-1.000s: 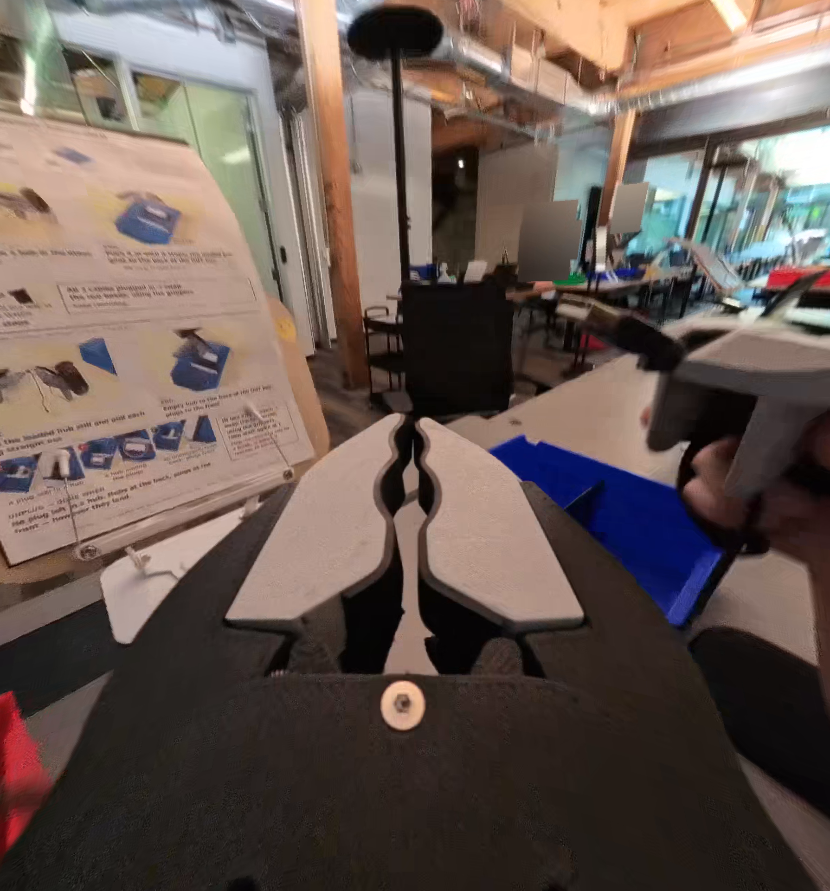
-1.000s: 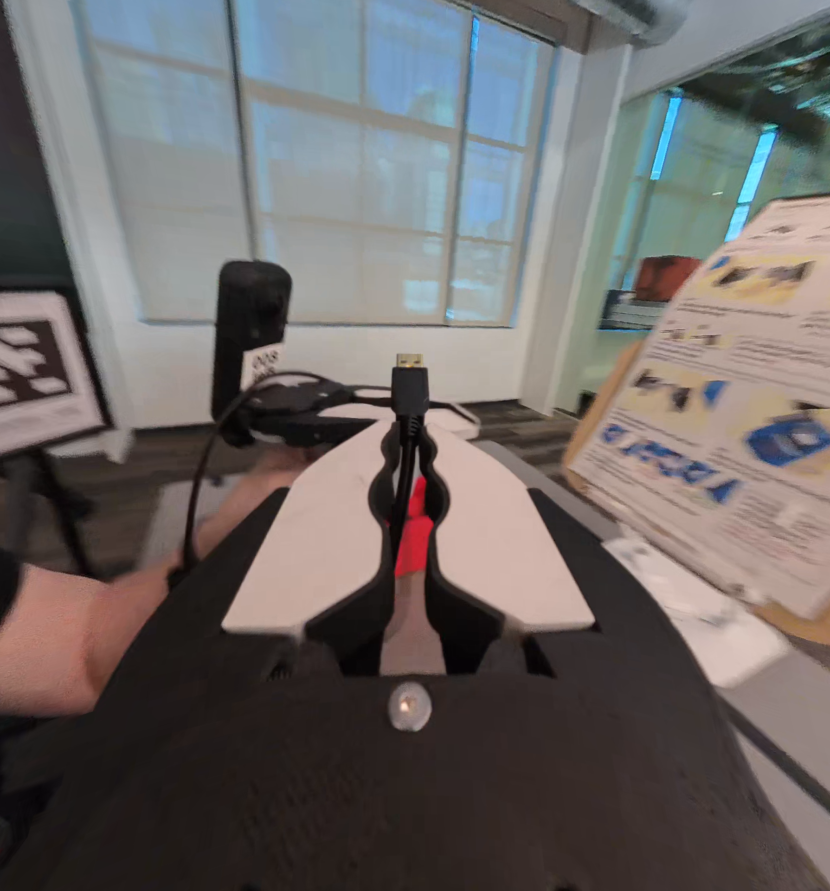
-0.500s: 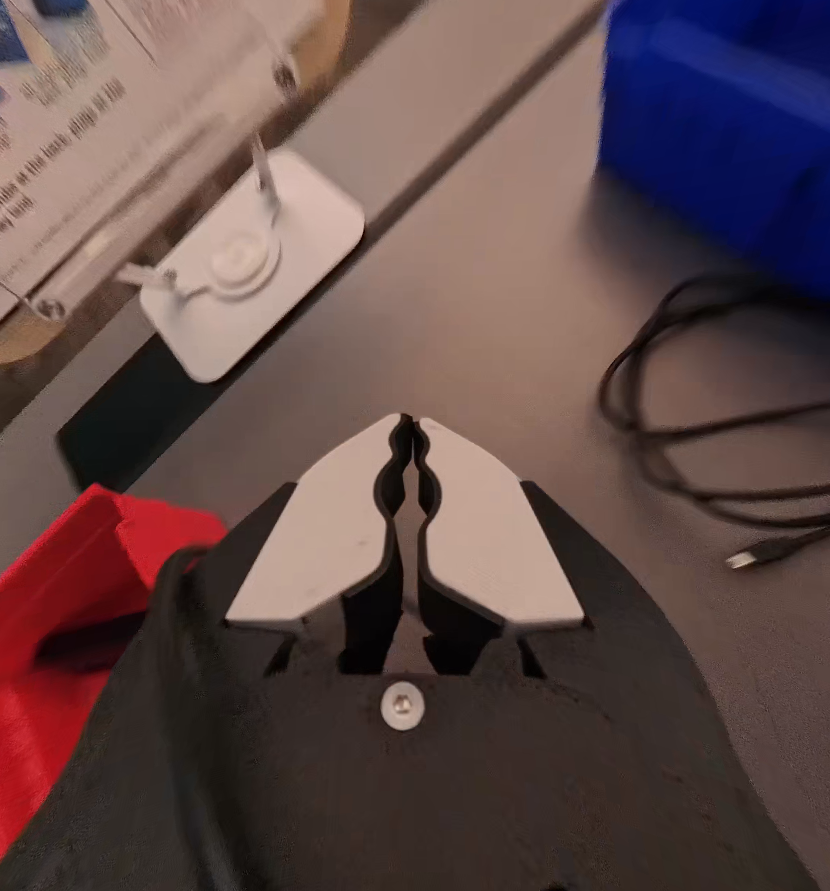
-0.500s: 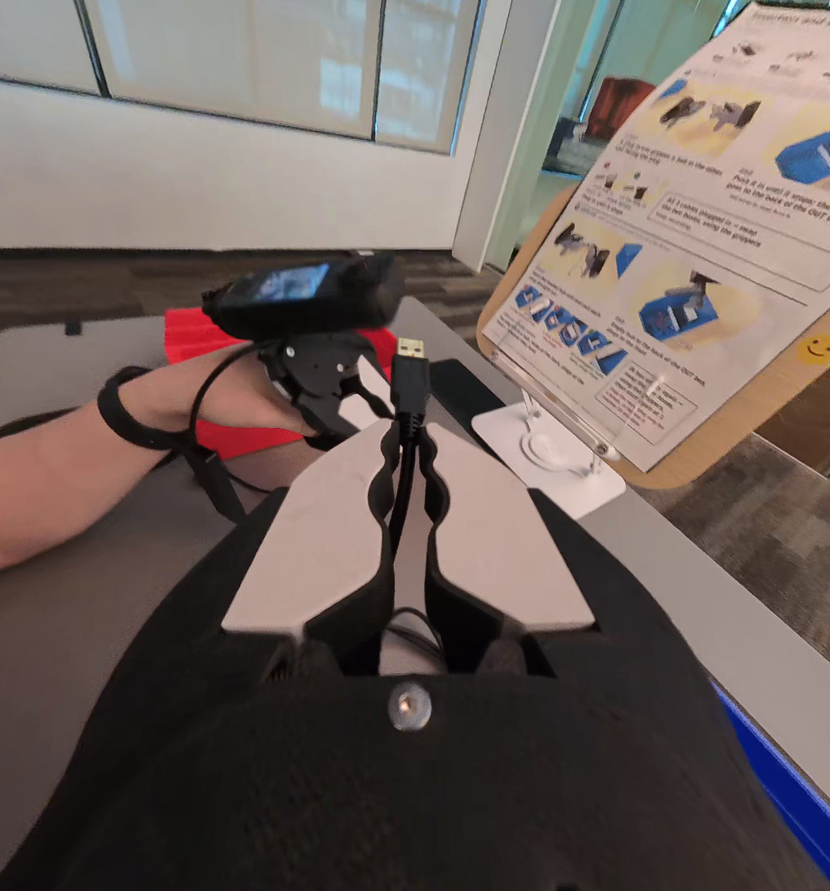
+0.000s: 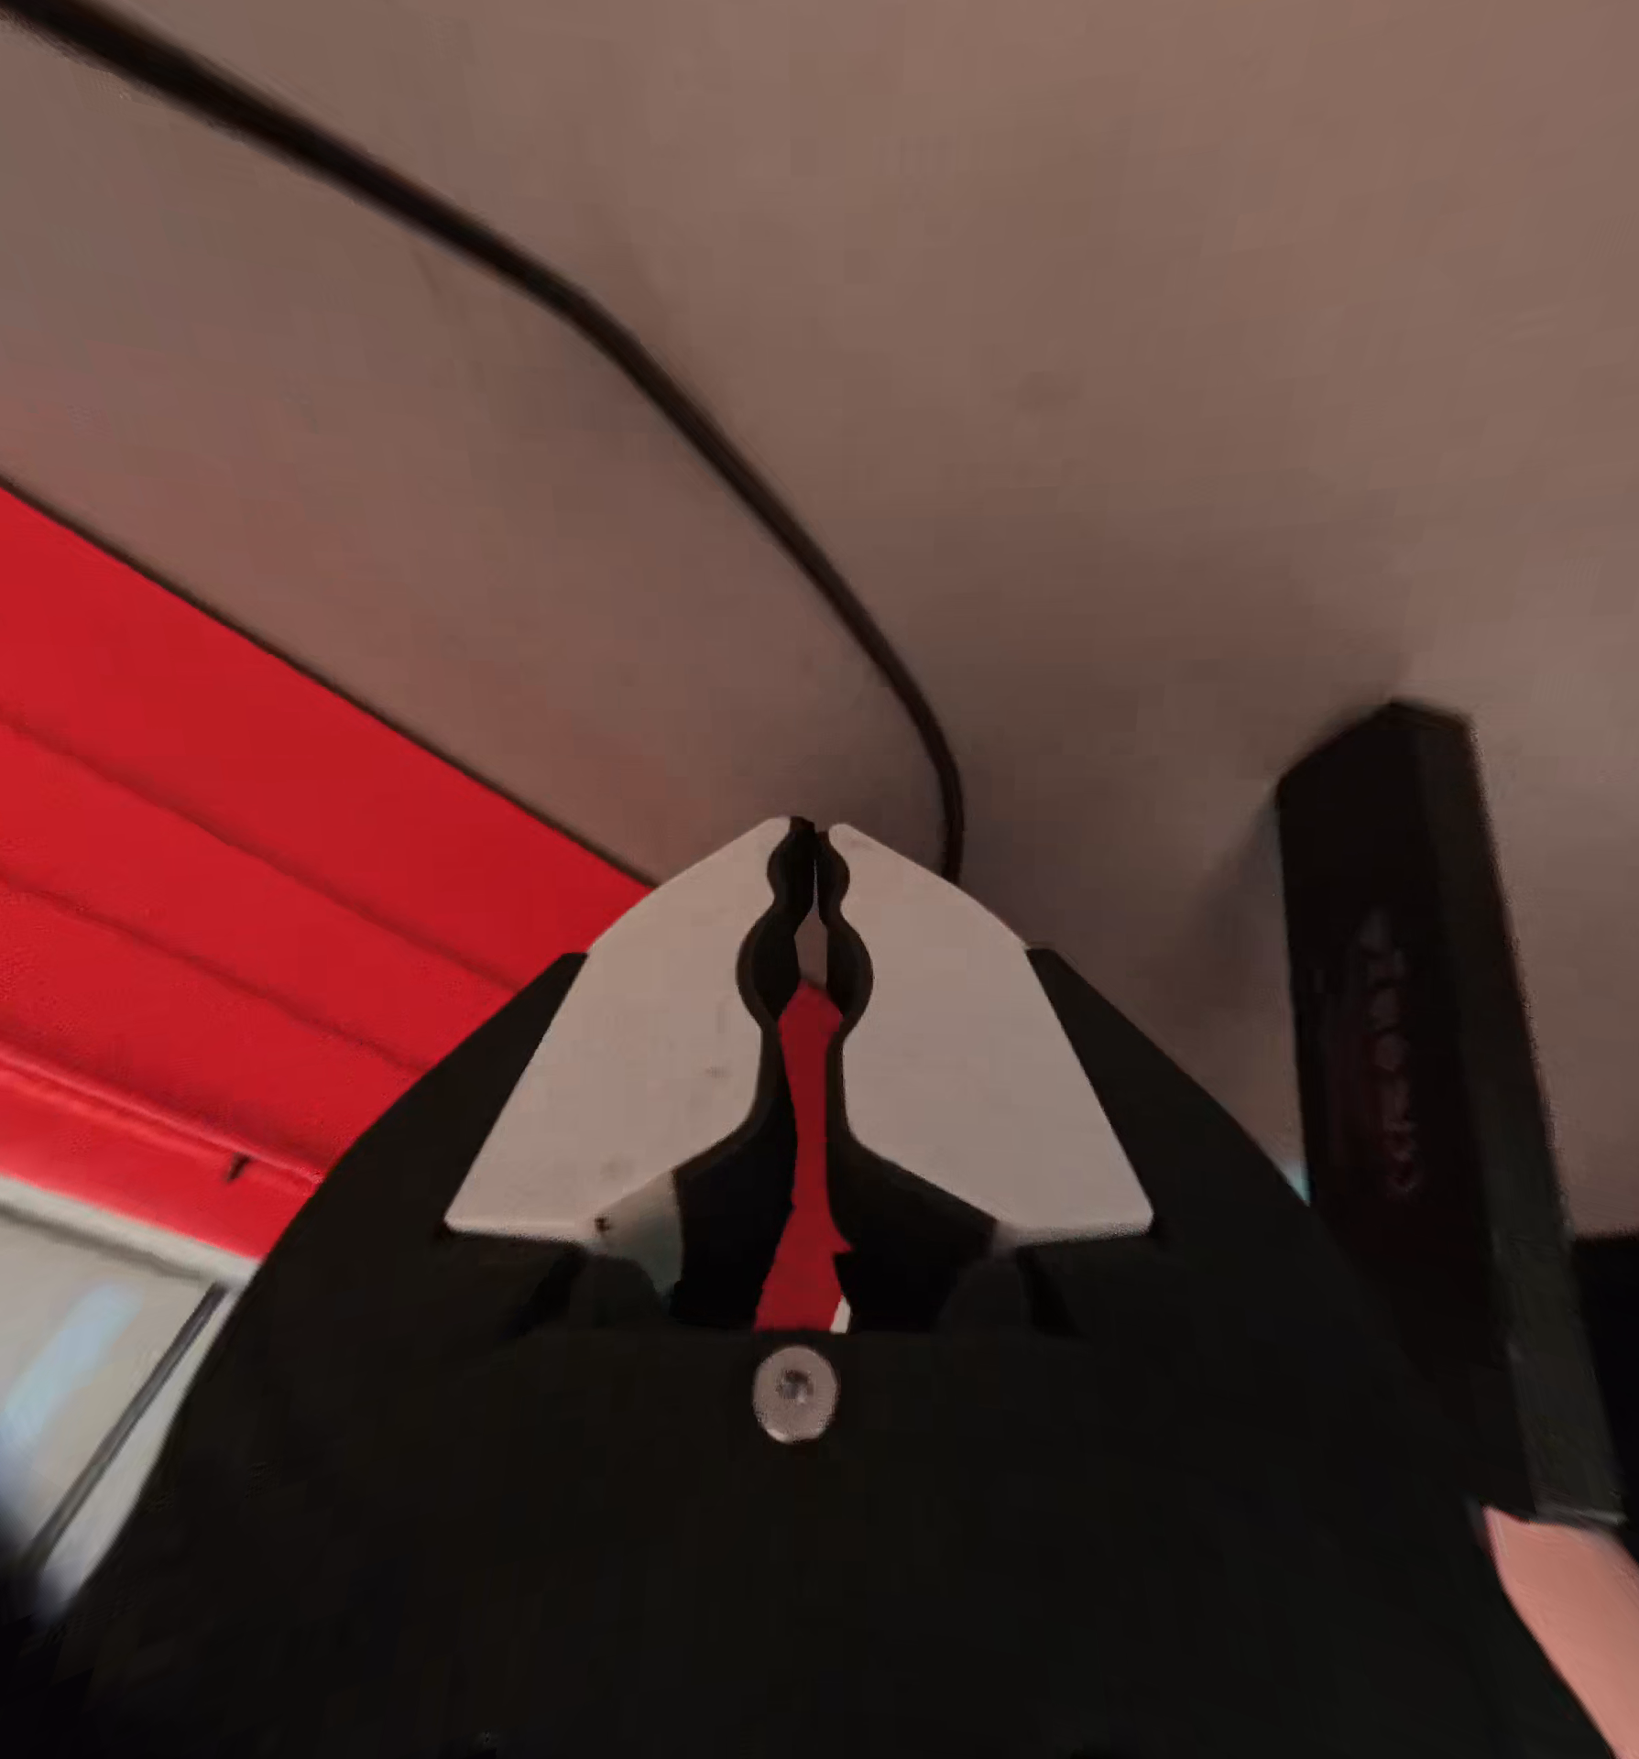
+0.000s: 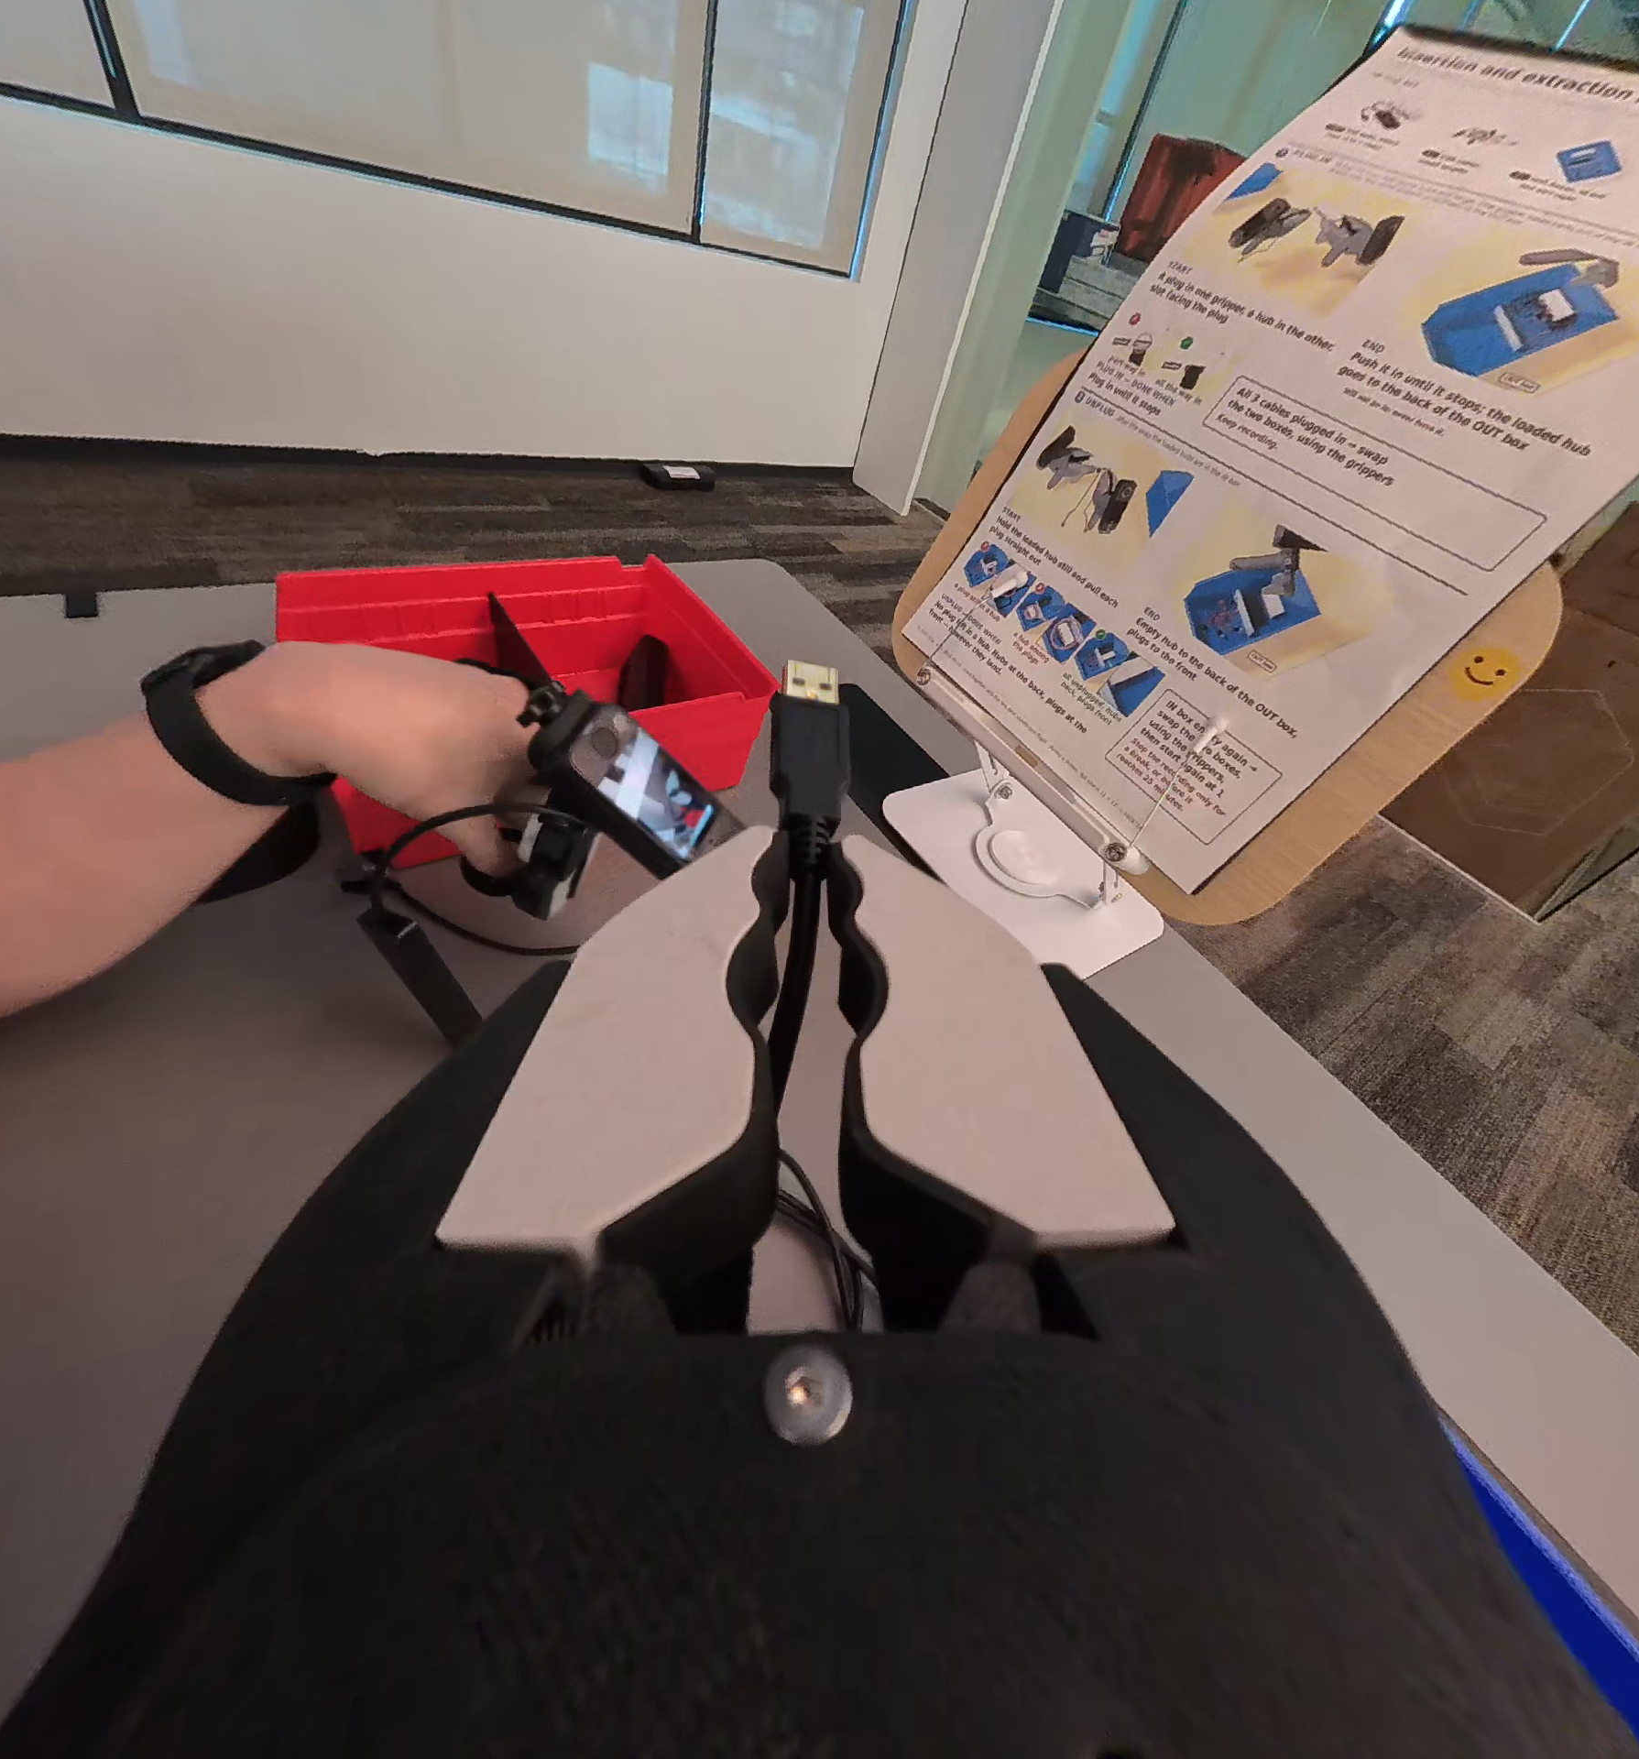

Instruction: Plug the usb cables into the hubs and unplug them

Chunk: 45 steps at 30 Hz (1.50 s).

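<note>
One USB cable [image 6: 806,752] stands upright, plug skyward, pinched by the right hand-held gripper [image 6: 808,861]; the left hand-held gripper [image 5: 813,838] is clenched empty.

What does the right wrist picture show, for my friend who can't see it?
The right claw is shut on a black USB cable, plug pointing up. Behind it, a hand holds the other claw beside a red bin on a grey table.

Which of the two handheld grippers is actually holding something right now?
The right gripper: a black USB cable is pinched between its fingers, plug pointing up. The left gripper, near the red bin, is shut on nothing.
</note>
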Motion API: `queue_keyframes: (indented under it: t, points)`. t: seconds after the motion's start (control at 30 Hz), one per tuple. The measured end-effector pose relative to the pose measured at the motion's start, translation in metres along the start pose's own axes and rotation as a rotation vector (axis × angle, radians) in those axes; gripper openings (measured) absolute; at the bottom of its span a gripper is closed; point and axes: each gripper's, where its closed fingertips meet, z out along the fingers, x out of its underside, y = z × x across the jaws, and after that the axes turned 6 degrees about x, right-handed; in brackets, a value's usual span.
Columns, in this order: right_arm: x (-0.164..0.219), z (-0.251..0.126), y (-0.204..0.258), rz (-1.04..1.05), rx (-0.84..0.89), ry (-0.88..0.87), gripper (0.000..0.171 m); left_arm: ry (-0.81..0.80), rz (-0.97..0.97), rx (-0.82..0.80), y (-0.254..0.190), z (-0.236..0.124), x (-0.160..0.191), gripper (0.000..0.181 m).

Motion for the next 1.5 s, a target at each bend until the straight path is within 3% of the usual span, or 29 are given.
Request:
queue_keyframes:
  t: [0.33,0.6,0.73,0.9,1.07,1.17,1.23,1.33,1.43,1.5]
  points:
    - [-0.009,-0.015,-0.002,-0.010,-0.010,-0.049,0.008,0.415,0.246,-0.094,0.021,-0.041,0.069,0.001]
    - [-0.012,-0.022,-0.004,-0.017,-0.008,-0.066,0.008,0.463,0.425,0.182,-0.006,-0.076,0.082,0.017]
    - [-0.014,-0.027,-0.006,-0.020,-0.002,-0.080,0.008,0.348,0.415,0.259,-0.016,-0.092,0.067,0.023]
    - [-0.018,-0.036,-0.010,-0.013,-0.002,-0.118,0.008,-0.003,0.496,0.297,-0.035,-0.111,0.038,0.031]
    - [-0.020,-0.041,-0.015,-0.002,-0.006,-0.147,0.008,-0.496,0.643,0.121,-0.051,-0.117,0.003,0.065]
    - [-0.020,-0.042,-0.018,0.008,-0.002,-0.156,0.008,-0.520,0.611,0.102,-0.055,-0.093,0.006,0.091]
    - [-0.020,-0.043,-0.020,0.011,0.005,-0.158,0.008,-0.498,0.580,0.218,-0.069,-0.077,0.014,0.088]
    - [-0.020,-0.042,-0.020,0.005,0.003,-0.158,0.008,-0.586,0.538,0.241,-0.074,-0.075,0.008,0.089]
    - [-0.020,-0.039,-0.015,-0.021,-0.012,-0.163,0.008,-0.732,0.600,0.049,-0.059,-0.095,-0.002,0.081]
    - [-0.020,-0.037,-0.012,-0.026,-0.026,-0.161,0.008,-0.726,0.679,-0.078,-0.054,-0.104,0.000,0.071]
